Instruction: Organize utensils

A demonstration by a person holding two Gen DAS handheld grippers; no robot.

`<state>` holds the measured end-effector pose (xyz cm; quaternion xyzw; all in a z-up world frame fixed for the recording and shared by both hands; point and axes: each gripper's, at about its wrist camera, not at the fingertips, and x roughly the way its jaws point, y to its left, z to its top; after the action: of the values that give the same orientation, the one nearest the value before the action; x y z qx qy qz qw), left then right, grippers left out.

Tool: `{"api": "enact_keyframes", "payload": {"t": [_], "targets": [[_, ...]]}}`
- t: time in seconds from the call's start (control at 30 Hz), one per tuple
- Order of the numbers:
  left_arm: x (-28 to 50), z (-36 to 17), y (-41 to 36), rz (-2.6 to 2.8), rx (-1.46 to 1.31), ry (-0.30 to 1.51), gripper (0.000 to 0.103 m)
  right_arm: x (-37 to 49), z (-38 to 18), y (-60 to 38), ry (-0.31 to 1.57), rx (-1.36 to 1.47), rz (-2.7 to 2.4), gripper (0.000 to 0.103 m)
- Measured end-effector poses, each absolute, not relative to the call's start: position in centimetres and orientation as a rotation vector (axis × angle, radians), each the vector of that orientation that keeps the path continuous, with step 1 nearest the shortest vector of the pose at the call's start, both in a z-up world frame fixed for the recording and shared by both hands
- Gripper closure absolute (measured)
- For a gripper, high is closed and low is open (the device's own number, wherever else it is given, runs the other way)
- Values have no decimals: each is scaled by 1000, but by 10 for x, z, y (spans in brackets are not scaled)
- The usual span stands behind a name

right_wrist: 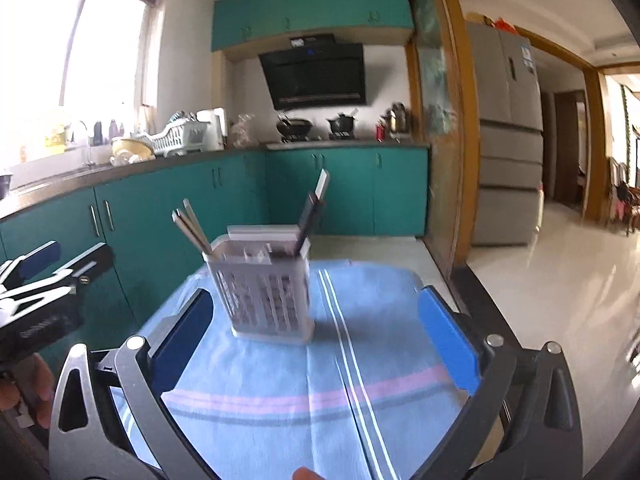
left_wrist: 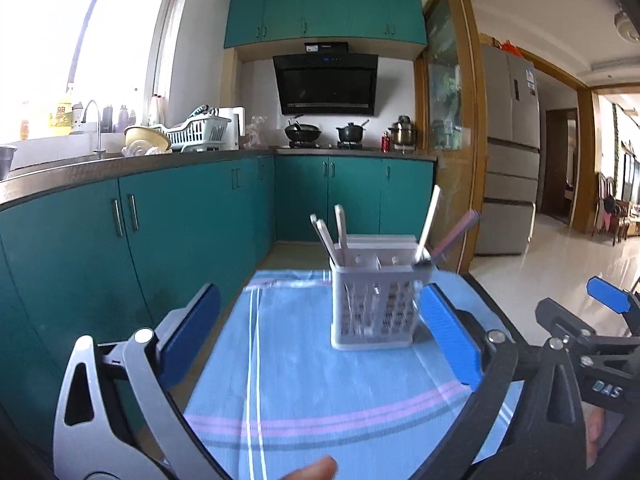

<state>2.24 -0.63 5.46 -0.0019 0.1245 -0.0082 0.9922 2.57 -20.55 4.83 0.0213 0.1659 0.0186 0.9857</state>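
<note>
A grey slotted utensil holder (left_wrist: pixel 375 304) stands upright on a blue striped cloth (left_wrist: pixel 320 392); it also shows in the right wrist view (right_wrist: pixel 267 292). Several utensils stand in it: pale handles (left_wrist: pixel 333 232) on its left side, a white handle (left_wrist: pixel 429 220) and a pink-grey one (left_wrist: pixel 458 234) on its right. In the right wrist view a dark handle with a white tip (right_wrist: pixel 314 208) leans right. My left gripper (left_wrist: pixel 320 320) is open and empty, in front of the holder. My right gripper (right_wrist: pixel 316 320) is open and empty, also in front of it.
Teal cabinets (left_wrist: pixel 160 216) and a counter with a sink and dish rack (left_wrist: pixel 196 130) run along the left. Pots sit on a stove (left_wrist: pixel 324 136) at the back. A fridge (left_wrist: pixel 510 152) and an open doorway lie to the right. The cloth (right_wrist: pixel 304 400) covers a small table.
</note>
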Motion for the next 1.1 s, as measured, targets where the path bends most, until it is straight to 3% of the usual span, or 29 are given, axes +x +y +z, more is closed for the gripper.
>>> {"api": "enact_keyframes", "payload": {"t": [0.17, 0.47, 1.1], "targets": [[-10, 36, -16, -55, 28, 283, 4, 2, 28, -209, 383, 47, -1, 3], [-35, 34, -16, -47, 39, 278, 4, -20, 39, -194, 339, -10, 1, 3], [-41, 37, -13, -51, 43, 262, 4, -27, 42, -187, 320, -28, -10, 3]]}}
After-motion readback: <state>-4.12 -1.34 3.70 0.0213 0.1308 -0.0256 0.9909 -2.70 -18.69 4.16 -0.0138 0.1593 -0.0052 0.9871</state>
